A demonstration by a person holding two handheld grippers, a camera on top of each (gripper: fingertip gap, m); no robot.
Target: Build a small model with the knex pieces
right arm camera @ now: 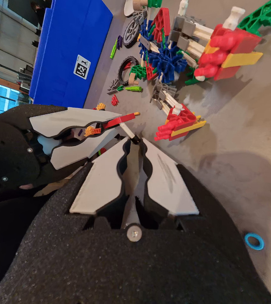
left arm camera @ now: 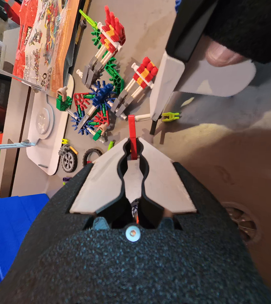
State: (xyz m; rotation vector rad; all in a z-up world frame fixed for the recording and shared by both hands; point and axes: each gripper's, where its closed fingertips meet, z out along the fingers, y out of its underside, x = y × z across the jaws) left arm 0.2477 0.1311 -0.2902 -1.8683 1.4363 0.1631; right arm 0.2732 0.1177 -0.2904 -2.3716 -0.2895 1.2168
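My left gripper (left arm camera: 132, 139) is shut on a flat red piece (left arm camera: 132, 130) that sticks out past its tips; it also shows in the right wrist view (right arm camera: 120, 120). My right gripper (right arm camera: 135, 139) is shut on a white rod (right arm camera: 127, 130) with a black end. The rod's far end touches the red piece. In the left wrist view the rod (left arm camera: 142, 117) runs from the red piece to the right gripper's grey fingers (left arm camera: 164, 85). A colourful built model (left arm camera: 101, 98) of rods and connectors lies on the grey table just beyond, also seen in the right wrist view (right arm camera: 166, 60).
A blue bin (right arm camera: 69, 54) stands at the table's side, also in the left wrist view (left arm camera: 8, 230). A printed toy box (left arm camera: 44, 42) lies behind the model. Loose parts are scattered: a grey wheel (left arm camera: 69, 160), a black tyre (right arm camera: 127, 69), a lime connector (left arm camera: 170, 116), a blue ring (right arm camera: 254, 241).
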